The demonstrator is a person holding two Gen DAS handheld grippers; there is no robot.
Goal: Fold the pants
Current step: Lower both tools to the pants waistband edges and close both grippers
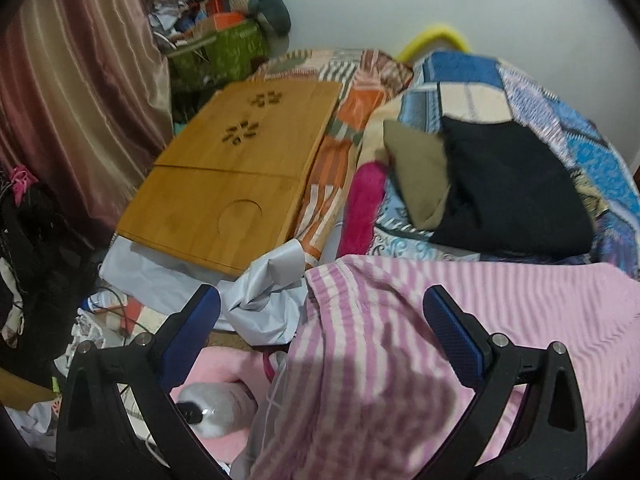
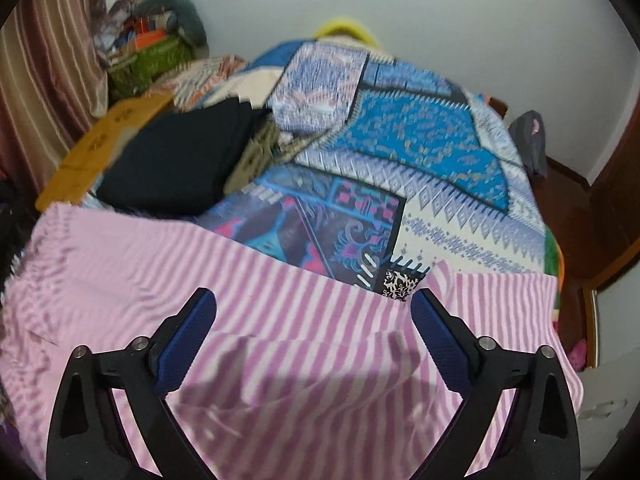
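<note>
Pink and white striped pants (image 2: 280, 320) lie spread across the near edge of the bed; they also show in the left wrist view (image 1: 500, 320). My left gripper (image 1: 320, 300) is open above the pants' left end, where the cloth hangs over the bed edge. My right gripper (image 2: 314, 300) is open above the middle of the pants, close to the fork where the two legs part. Neither gripper holds cloth.
A blue patterned bedspread (image 2: 420, 152) covers the bed. Folded black (image 1: 512, 184) and olive (image 1: 416, 168) clothes lie behind the pants. A wooden lap tray (image 1: 232, 176) lies left. Clutter, a green box (image 1: 224, 52) and a curtain (image 1: 80, 80) stand at left.
</note>
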